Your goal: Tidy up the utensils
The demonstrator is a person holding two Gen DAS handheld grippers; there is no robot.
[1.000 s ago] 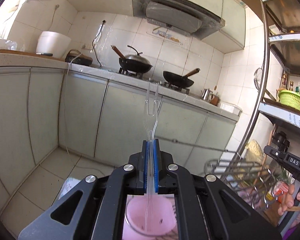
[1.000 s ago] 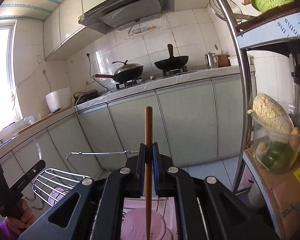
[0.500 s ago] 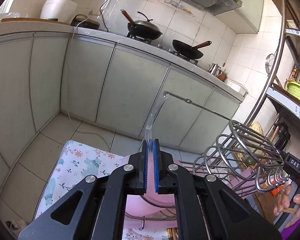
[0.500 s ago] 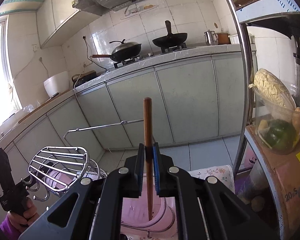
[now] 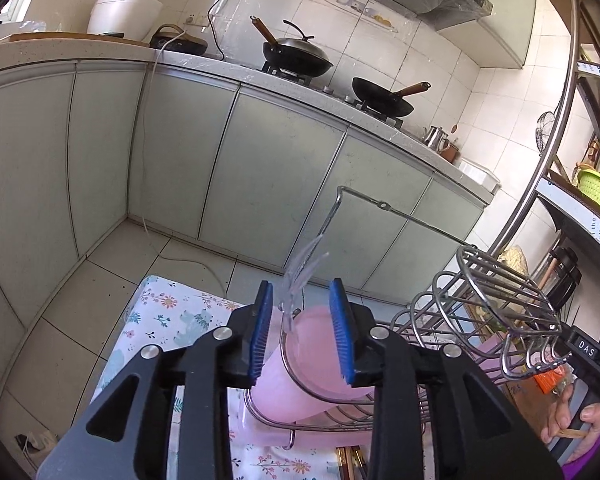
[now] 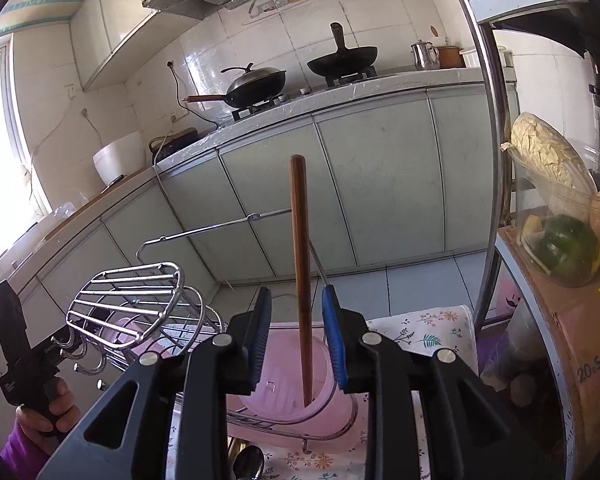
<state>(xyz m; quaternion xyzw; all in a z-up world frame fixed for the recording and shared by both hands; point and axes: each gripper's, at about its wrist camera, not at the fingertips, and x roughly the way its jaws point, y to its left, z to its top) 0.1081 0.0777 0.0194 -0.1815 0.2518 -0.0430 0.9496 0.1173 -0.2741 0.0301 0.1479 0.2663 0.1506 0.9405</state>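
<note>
Releasing is the step in hand: the left gripper has just been opening, its clear plastic fork dropping untouched into the pink cup. The right gripper has likewise just parted around the wooden chopstick standing in its pink holder. Next, both should lift clear.

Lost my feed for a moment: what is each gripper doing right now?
Left gripper: jaws just opened, clear plastic fork released into the pink cup.
Right gripper: jaws just opened, wooden chopstick stands free between them.
</note>
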